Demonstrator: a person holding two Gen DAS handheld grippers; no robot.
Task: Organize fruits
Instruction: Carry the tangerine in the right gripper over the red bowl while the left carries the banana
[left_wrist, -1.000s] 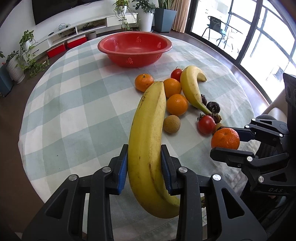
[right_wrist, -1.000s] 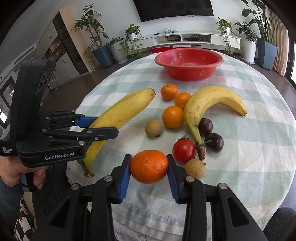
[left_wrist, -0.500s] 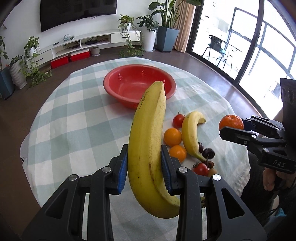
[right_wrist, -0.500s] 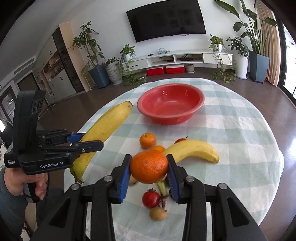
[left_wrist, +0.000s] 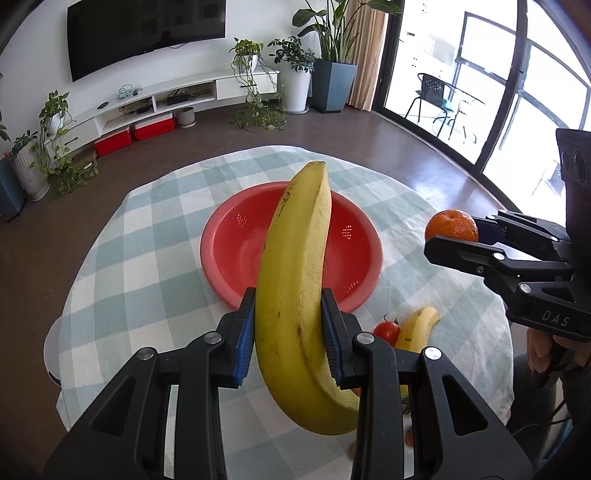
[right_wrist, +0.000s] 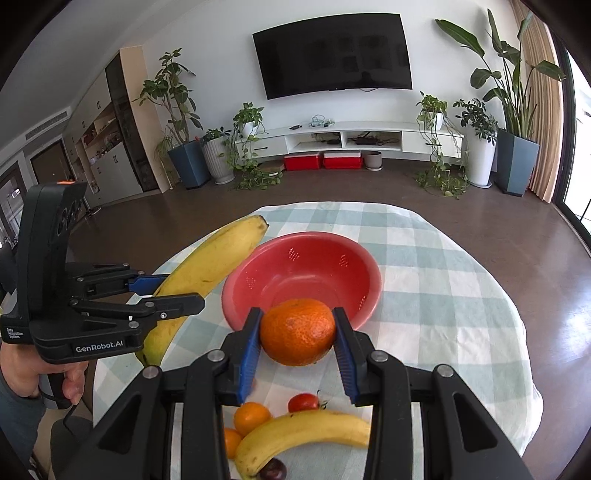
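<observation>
Left wrist view: left gripper (left_wrist: 288, 332) pinches a banana (left_wrist: 295, 291) across its mid-body between the blue pads, so the long fruit balances with stem end toward the camera and tip pointing out over the red bowl (left_wrist: 229, 266). Held well above the checked tablecloth (left_wrist: 147, 258), probably to clear the bowl rim before lowering. Right gripper (left_wrist: 448, 236) sits off to the right, clamping an orange (left_wrist: 451, 226). A tomato (left_wrist: 386, 332) and second banana (left_wrist: 417, 328) lie on the cloth, partly hidden behind the fingers.

Right wrist view: jaws squeeze the orange (right_wrist: 297, 331) at its widest diameter, a stable grip for a round fruit. It hangs just in front of the bowl's (right_wrist: 354, 291) near rim; whether it's over the bowl or short of it is hard to call with the fisheye. Bowl looks empty. Remaining fruit below: small orange (right_wrist: 252, 417), tomato (right_wrist: 303, 402), banana (right_wrist: 295, 435), a dark fruit (right_wrist: 274, 470) at the frame edge.

Judgement: both pieces are mid-carry toward the bowl; release comes next.
</observation>
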